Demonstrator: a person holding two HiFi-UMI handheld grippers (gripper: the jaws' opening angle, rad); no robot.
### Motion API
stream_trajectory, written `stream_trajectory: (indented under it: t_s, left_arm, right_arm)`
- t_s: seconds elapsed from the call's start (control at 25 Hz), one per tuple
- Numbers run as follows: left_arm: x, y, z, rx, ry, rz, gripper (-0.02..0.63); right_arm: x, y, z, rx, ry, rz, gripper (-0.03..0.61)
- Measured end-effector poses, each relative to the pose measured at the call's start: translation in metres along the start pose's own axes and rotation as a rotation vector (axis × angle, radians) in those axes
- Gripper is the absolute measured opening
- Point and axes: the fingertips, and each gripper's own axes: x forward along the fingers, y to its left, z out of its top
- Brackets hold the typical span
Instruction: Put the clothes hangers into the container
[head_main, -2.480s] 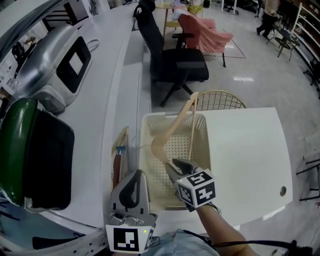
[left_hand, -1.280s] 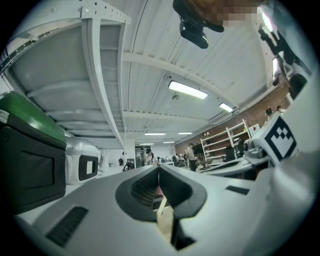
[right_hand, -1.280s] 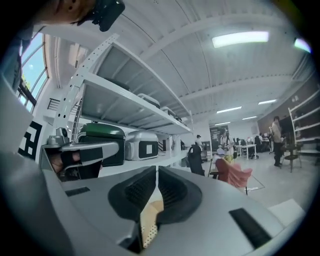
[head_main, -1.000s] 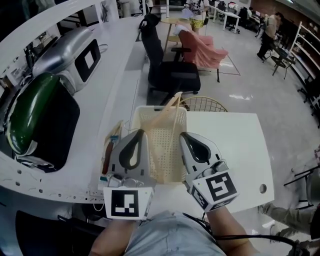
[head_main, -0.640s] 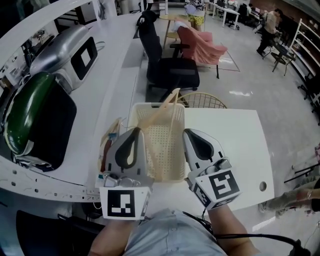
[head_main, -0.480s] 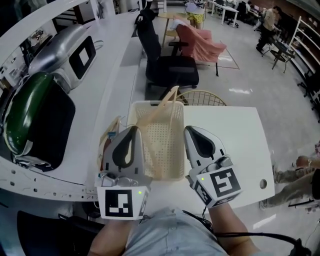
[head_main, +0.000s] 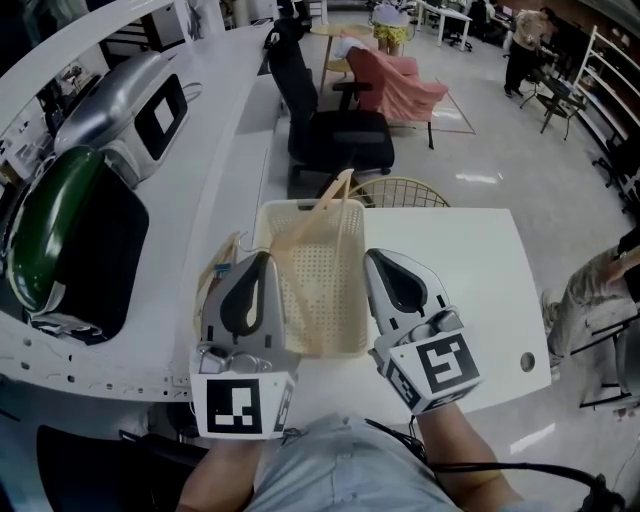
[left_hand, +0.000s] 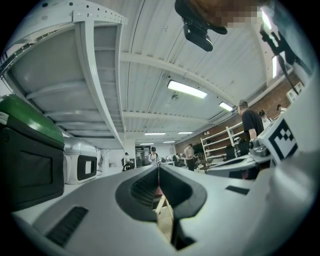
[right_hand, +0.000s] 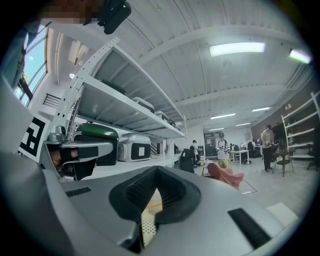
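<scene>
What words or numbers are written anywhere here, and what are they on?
No text here can be read.
On the left gripper: only a black-and-white square pattern, no letters.
On the right gripper: the same kind of pattern.
On the silver case: its white patch is too small to read.

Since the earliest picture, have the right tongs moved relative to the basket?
Yes. The right tongs were inside the basket; now they sit shut outside it, beside its right wall.

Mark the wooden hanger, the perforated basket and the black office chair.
wooden hanger (head_main: 318, 212), head view, on its arm near the basket's far rim.
perforated basket (head_main: 335, 300), head view, on its bare floor.
black office chair (head_main: 340, 140), head view, on the seat.
</scene>
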Motion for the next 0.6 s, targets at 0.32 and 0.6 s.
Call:
stream_trajectory:
  t_s: [0.32,0.6]
  left_arm:
    - [-0.0049,-0.0024,0.0008,0.001,-0.003,-0.002,0.012]
    - [-0.0071,-0.0022,0.0005,-0.01,0.0,0.006,0.011]
  right_arm:
    - [-0.0022,0.0034,-0.0009,0.0,-0.003,0.001,0.011]
    - [-0.0012,0.0065,-0.0013,-0.004,0.006,0.012,0.011]
